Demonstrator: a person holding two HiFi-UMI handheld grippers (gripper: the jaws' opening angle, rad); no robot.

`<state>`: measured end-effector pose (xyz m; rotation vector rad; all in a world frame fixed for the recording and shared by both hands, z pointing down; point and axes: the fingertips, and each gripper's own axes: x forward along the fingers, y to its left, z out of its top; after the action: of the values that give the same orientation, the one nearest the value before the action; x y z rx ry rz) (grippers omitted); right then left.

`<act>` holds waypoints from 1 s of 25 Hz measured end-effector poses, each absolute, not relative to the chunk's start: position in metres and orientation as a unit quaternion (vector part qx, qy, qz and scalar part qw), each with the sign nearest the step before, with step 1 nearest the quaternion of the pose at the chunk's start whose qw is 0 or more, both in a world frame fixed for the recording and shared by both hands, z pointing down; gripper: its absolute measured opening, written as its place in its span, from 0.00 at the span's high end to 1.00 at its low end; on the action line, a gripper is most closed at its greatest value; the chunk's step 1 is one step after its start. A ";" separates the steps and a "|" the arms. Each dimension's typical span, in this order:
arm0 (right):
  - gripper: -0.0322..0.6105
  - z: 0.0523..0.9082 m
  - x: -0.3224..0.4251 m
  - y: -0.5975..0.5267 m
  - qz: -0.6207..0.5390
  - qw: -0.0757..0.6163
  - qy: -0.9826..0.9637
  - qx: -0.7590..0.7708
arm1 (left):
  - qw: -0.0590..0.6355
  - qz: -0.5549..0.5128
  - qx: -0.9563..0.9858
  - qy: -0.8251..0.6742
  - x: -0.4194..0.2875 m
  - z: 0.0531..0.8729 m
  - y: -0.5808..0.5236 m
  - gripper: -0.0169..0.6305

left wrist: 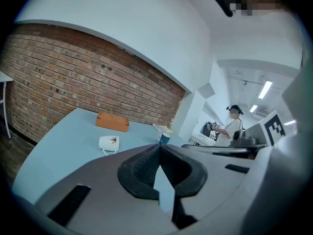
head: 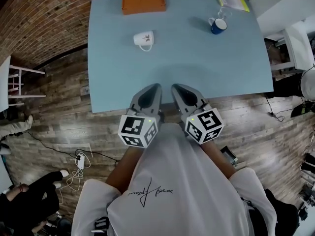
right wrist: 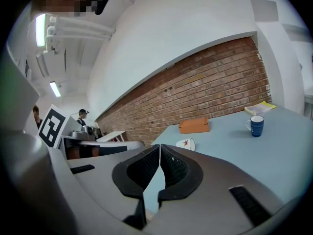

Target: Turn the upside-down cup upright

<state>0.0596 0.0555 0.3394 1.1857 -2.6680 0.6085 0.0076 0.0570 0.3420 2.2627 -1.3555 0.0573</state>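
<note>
Cup: the white cup with a leaf print is in the far-left part of the surface, nearer than the orange box at the far edge. It looks tipped onto its side rather than standing on its base.
Handling: probably glazed ceramic, so stiff, slick, fairly heavy and likely to chip if dropped. A grasp across the wall near mid-height looks safer than one on the thin handle.
Left gripper: fingers clenched tip to tip with nothing between them, held over the near edge.
Right gripper: also clenched and empty, just beside the left gripper.
Cup to fingers: well apart. The cup lies ahead and slightly left of both grippers, closer to the left 1.
Blue mug: upright toward the far-right corner, well apart from the cup.
</note>
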 end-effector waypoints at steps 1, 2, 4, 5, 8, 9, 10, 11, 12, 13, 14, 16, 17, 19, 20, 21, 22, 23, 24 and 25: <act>0.91 0.339 0.057 0.051 0.201 0.080 -0.892 0.397 | 0.247 0.020 0.831 -0.498 0.004 0.341 0.053 0.96; 0.92 0.338 0.053 0.047 0.198 0.079 -0.892 0.397 | 0.245 0.019 0.832 -0.498 0.000 0.341 0.049 0.96; 0.91 0.337 0.046 0.040 0.190 0.079 -0.894 0.398 | 0.242 0.017 0.833 -0.498 -0.008 0.340 0.043 0.96; 0.91 0.336 0.042 0.038 0.186 0.081 -0.894 0.399 | 0.241 0.017 0.833 -0.497 -0.012 0.340 0.041 0.96; 0.91 0.334 0.030 0.033 0.178 0.087 -0.895 0.400 | 0.241 0.012 0.833 -0.497 -0.025 0.339 0.035 0.96; 0.91 0.334 0.027 0.032 0.177 0.089 -0.895 0.400 | 0.242 0.010 0.833 -0.497 -0.029 0.338 0.033 0.96; 0.91 0.334 0.025 0.031 0.175 0.090 -0.895 0.401 | 0.242 0.009 0.833 -0.497 -0.032 0.338 0.032 0.96; 0.91 0.333 0.023 0.030 0.174 0.090 -0.894 0.402 | 0.242 0.007 0.833 -0.497 -0.034 0.338 0.030 0.96; 0.91 0.333 0.022 0.029 0.173 0.090 -0.894 0.403 | 0.243 0.006 0.833 -0.497 -0.036 0.339 0.028 0.96; 0.91 0.333 0.022 0.027 0.172 0.090 -0.893 0.405 | 0.244 0.005 0.833 -0.496 -0.038 0.339 0.027 0.96; 0.91 0.334 0.021 0.026 0.172 0.089 -0.892 0.408 | 0.245 0.004 0.833 -0.495 -0.039 0.340 0.026 0.96; 0.91 0.334 0.020 0.024 0.173 0.089 -0.890 0.412 | 0.247 0.004 0.834 -0.494 -0.043 0.341 0.024 0.96; 0.91 0.334 0.019 0.024 0.173 0.089 -0.890 0.413 | 0.247 0.004 0.834 -0.494 -0.045 0.341 0.023 0.96; 0.91 0.335 0.017 0.022 0.173 0.090 -0.889 0.414 | 0.246 0.005 0.834 -0.493 -0.047 0.341 0.021 0.96; 0.91 0.335 0.016 0.021 0.172 0.090 -0.889 0.415 | 0.246 0.005 0.834 -0.493 -0.049 0.341 0.020 0.96; 0.91 0.335 0.015 0.020 0.173 0.090 -0.889 0.415 | 0.247 0.006 0.834 -0.493 -0.049 0.342 0.019 0.96; 0.91 0.335 0.015 0.020 0.173 0.089 -0.888 0.416 | 0.248 0.006 0.834 -0.493 -0.050 0.343 0.019 0.96; 0.91 0.336 0.014 0.019 0.173 0.088 -0.888 0.416 | 0.248 0.007 0.834 -0.493 -0.050 0.344 0.018 0.96; 0.91 0.336 0.014 0.017 0.174 0.088 -0.888 0.416 | 0.248 0.009 0.834 -0.493 -0.050 0.345 0.018 0.96; 0.91 0.336 0.014 0.016 0.174 0.087 -0.889 0.416 | 0.248 0.009 0.834 -0.493 -0.050 0.345 0.016 0.96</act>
<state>0.0141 0.0159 0.3364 1.2379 -2.6467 0.5174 -0.0504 0.0164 0.3451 2.2716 -1.3443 0.0258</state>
